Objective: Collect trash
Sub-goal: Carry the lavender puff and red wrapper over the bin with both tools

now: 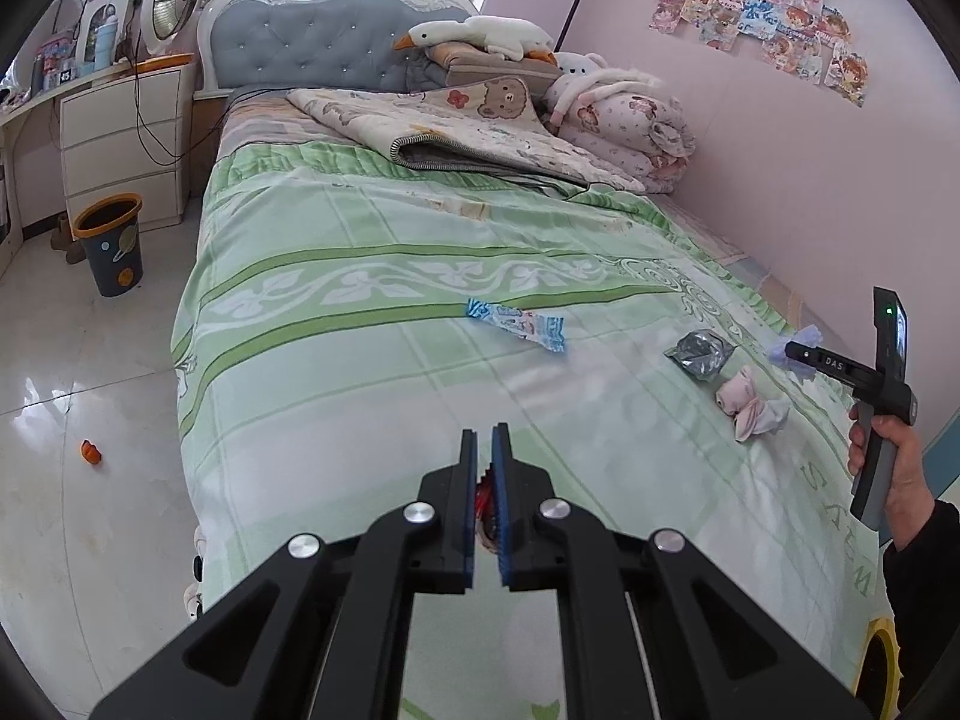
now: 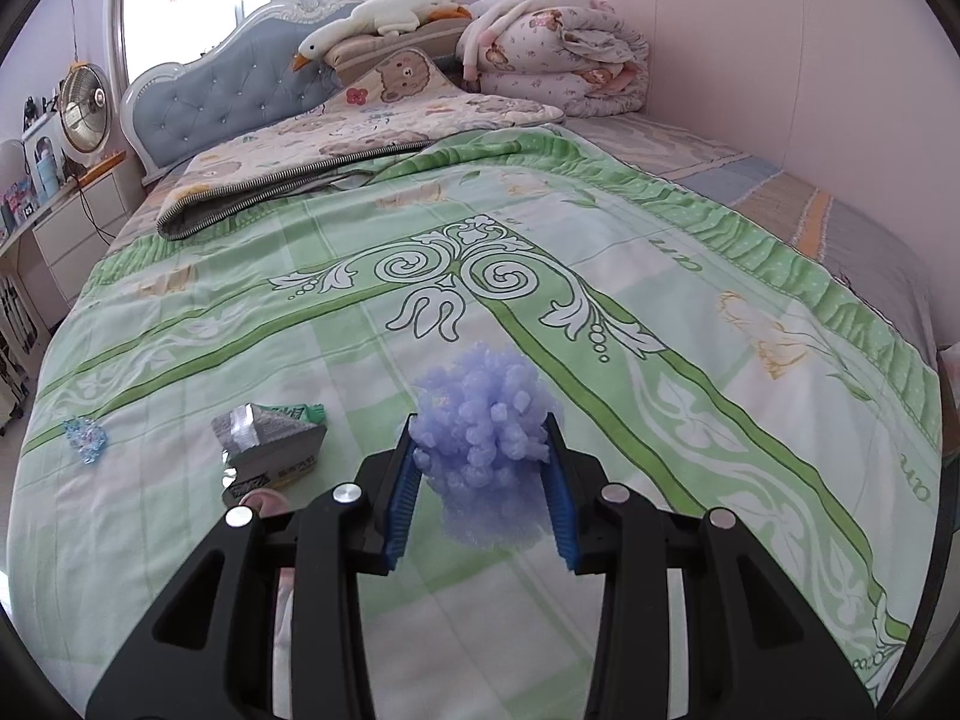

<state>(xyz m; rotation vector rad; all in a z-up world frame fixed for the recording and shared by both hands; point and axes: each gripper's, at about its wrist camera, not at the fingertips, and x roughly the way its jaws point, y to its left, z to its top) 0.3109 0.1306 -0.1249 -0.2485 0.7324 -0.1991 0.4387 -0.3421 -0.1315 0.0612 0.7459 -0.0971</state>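
My right gripper (image 2: 480, 429) is shut on a crumpled purple foam wad (image 2: 483, 420) just above the green bedspread; it also shows at the right of the left wrist view (image 1: 795, 351). My left gripper (image 1: 485, 438) is shut on a small red wrapper (image 1: 482, 501), held over the bed's near end. On the bedspread lie a blue-and-white snack wrapper (image 1: 519, 321), a crumpled silver wrapper (image 1: 701, 353) that also shows in the right wrist view (image 2: 273, 441), and a pink-and-white crumpled tissue (image 1: 750, 408).
A dark trash bin with an orange rim (image 1: 111, 243) stands on the tiled floor left of the bed, by white drawers (image 1: 120, 144). A small orange object (image 1: 90, 452) lies on the floor. Folded quilts (image 1: 624, 123) and a goose plush (image 1: 480, 33) are piled at the headboard.
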